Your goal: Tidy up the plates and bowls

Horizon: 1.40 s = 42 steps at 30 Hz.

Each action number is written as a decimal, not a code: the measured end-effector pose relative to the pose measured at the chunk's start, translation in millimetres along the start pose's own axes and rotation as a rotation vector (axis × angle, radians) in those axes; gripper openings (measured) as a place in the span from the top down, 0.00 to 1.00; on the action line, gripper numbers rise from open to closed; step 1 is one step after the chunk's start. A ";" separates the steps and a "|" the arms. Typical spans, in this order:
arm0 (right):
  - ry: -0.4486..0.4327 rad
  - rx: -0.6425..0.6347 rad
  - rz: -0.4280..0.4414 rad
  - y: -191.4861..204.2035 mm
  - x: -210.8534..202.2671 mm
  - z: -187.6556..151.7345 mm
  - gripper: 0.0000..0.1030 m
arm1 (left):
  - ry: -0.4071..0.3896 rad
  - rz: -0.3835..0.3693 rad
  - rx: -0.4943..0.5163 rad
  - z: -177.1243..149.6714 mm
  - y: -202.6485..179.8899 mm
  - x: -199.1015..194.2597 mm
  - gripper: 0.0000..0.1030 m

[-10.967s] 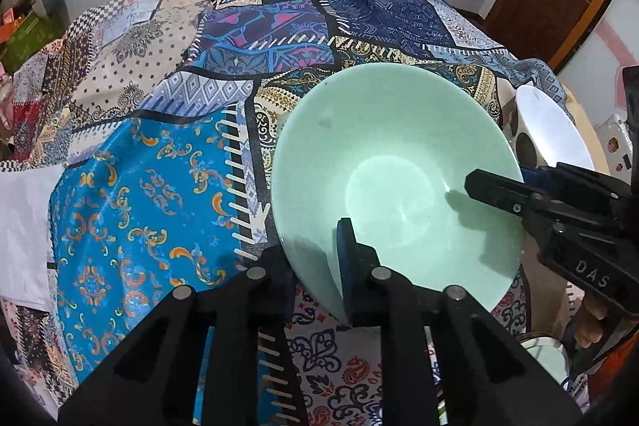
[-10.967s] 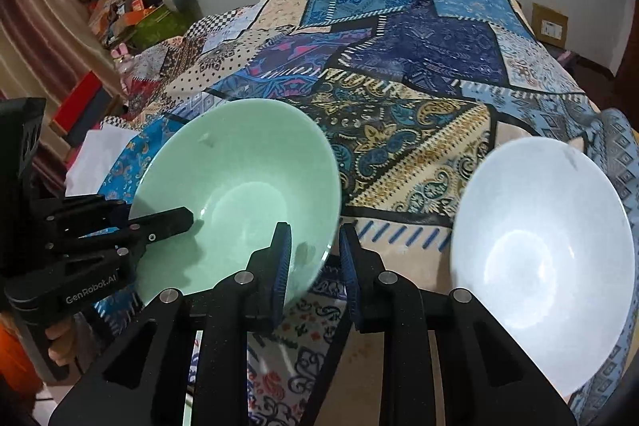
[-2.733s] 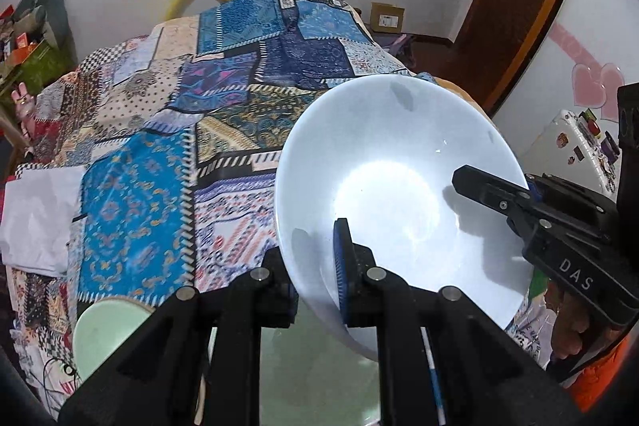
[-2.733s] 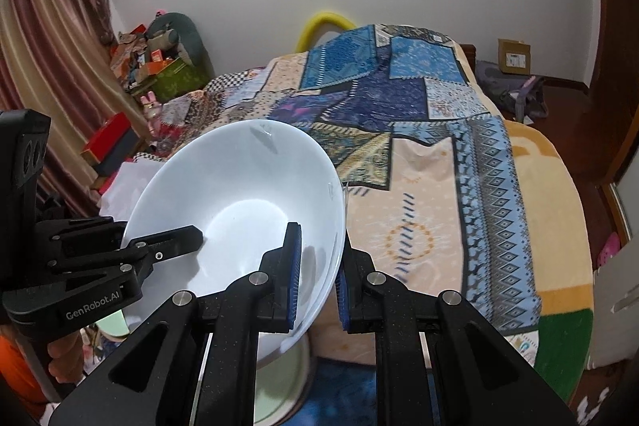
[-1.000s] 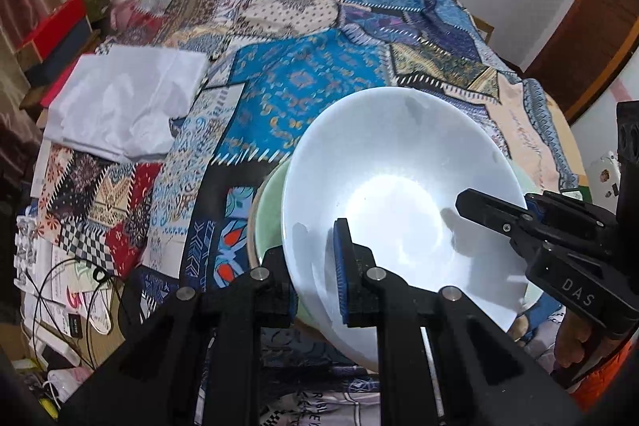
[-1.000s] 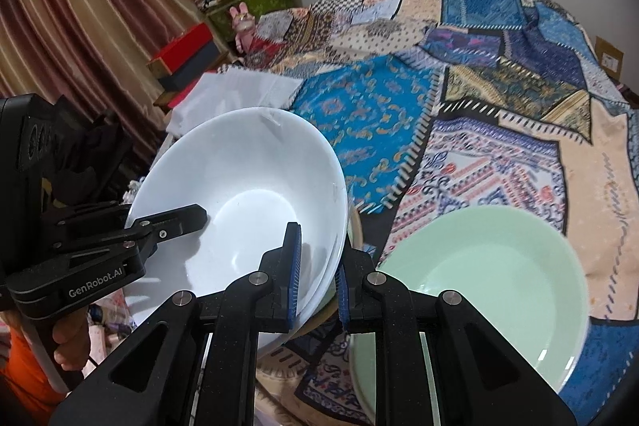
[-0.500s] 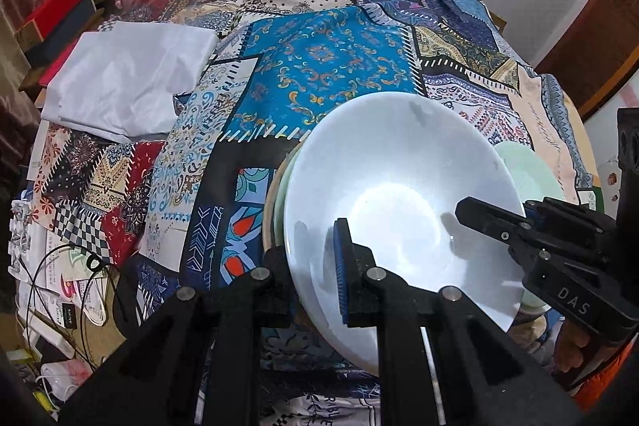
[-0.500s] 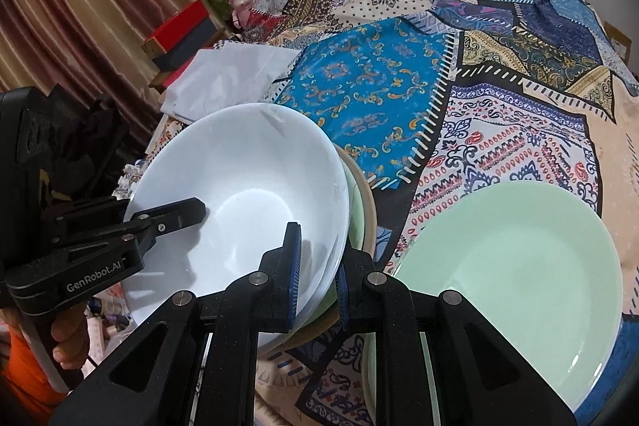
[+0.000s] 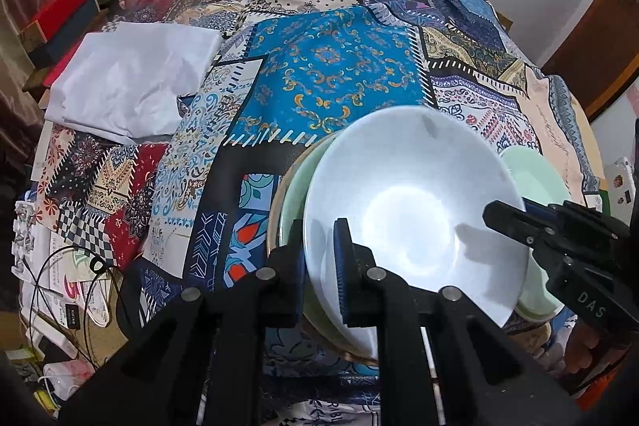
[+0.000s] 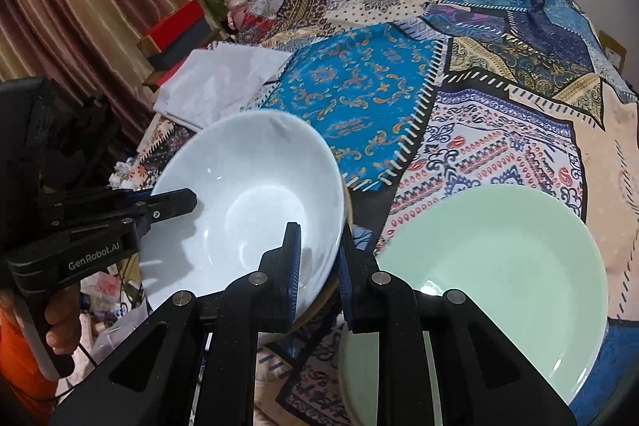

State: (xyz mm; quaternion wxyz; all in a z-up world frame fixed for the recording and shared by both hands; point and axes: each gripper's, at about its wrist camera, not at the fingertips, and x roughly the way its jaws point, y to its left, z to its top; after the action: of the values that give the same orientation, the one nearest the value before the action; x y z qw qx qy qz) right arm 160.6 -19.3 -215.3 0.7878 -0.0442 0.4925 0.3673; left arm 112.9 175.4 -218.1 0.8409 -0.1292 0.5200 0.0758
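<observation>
Left wrist view: left gripper pinches the white bowl's near rim, bowl nested on the green bowl near the bed's front edge.

Right wrist view: right gripper straddles the opposite rim, jaws easing apart; green plate just right.

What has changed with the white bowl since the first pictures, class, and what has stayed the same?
The white bowl, at first resting alone on the quilt, was lifted by both grippers and now sits nested on the green bowl. The right gripper is just opening; the left gripper stays clamped. The patchwork quilt is unchanged.
</observation>
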 end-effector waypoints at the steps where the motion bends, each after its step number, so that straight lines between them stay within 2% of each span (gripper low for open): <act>1: 0.001 0.001 0.000 -1.0 -0.2 -0.7 0.83 | 0.000 0.002 0.001 0.2 -0.6 -0.2 0.86; 10: 0.007 0.009 0.017 -5.8 -2.0 -5.6 0.82 | 0.013 0.014 -0.002 7.8 -5.8 -8.7 0.86; 12: -0.002 0.005 0.023 -5.8 -6.3 -5.1 0.77 | 0.008 0.026 0.008 8.8 -7.4 -12.5 0.85; 14: -0.015 -0.001 0.018 -6.0 -9.8 -4.3 0.67 | -0.021 0.056 0.027 9.1 -8.9 -18.0 0.79; 16: -0.028 -0.003 0.014 -6.2 -12.9 -2.8 0.63 | -0.046 0.068 0.044 8.2 -9.6 -23.7 0.76; 20: -0.028 -0.010 0.010 -6.5 -11.3 0.7 0.63 | -0.058 0.078 0.050 3.5 -2.8 -24.7 0.63; 23: -0.017 -0.014 0.008 -5.4 -5.9 2.0 0.63 | -0.026 0.081 0.034 -3.9 7.5 -14.6 0.63; 27: 0.001 -0.019 0.007 -3.0 1.5 2.3 0.63 | 0.022 0.021 -0.006 -14.3 22.2 0.3 0.61; 32: 0.029 -0.022 0.002 -1.1 13.9 3.0 0.63 | 0.028 -0.015 0.002 -20.3 25.6 8.7 0.56; 42: 0.088 -0.034 -0.007 6.1 36.4 0.4 0.62 | 0.055 -0.081 -0.010 -24.5 27.7 22.4 0.58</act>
State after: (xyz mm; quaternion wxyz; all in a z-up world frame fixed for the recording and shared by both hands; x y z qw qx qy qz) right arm 166.1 4.8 -242.7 0.7657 -0.0754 0.5204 0.3704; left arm 94.8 194.4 -252.5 0.8280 -0.1566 0.5369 0.0407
